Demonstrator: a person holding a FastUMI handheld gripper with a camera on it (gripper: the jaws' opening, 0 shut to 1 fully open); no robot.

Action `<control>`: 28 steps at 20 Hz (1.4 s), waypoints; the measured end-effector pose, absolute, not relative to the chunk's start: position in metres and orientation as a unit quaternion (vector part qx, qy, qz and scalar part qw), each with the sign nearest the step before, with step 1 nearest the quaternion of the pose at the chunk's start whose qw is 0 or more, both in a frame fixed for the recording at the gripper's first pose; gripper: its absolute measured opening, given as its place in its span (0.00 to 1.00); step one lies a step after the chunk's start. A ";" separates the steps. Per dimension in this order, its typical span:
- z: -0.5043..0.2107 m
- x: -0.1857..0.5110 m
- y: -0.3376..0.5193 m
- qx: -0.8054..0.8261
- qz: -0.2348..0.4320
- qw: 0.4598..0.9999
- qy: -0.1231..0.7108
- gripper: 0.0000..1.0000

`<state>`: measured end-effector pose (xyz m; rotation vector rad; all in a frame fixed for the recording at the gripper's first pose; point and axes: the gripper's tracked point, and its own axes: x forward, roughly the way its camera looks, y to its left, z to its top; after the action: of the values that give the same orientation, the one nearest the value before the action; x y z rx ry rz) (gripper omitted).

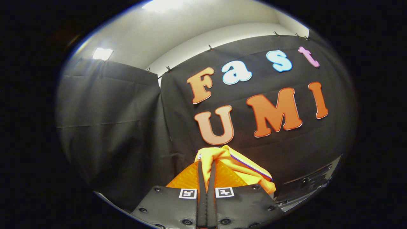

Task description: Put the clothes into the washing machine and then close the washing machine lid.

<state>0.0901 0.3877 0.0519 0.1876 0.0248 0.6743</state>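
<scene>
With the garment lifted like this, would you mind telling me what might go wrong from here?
The gripper is shut on the yellow garment by a thin fold at its fingertips, so the cloth may slip free. Most of the garment hangs loose to one side and could snag on the washing machine, seen low beyond it.

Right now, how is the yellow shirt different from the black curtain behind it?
The yellow shirt is bright, with a thin dark stripe; the black curtain is dark and plain there. The shirt is bunched up and pinched between the fingers of the tool, which is shut on it; the curtain hangs flat from clips along its top, well beyond the fingers. The shirt looks small next to the wide curtain. Both are cloth.
</scene>
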 end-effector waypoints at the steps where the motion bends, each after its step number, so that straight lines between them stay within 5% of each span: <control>1: 0.061 0.095 0.373 0.089 0.316 0.945 0.006 0.08; 9: 0.090 0.104 0.235 0.066 0.219 0.973 -0.034 0.08; 16: 0.084 0.124 0.134 0.045 0.231 0.971 -0.041 0.08; 28: -0.048 0.172 0.056 0.041 0.221 0.974 0.013 0.08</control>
<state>0.1718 0.0564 -0.0478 0.0817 0.0258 0.4452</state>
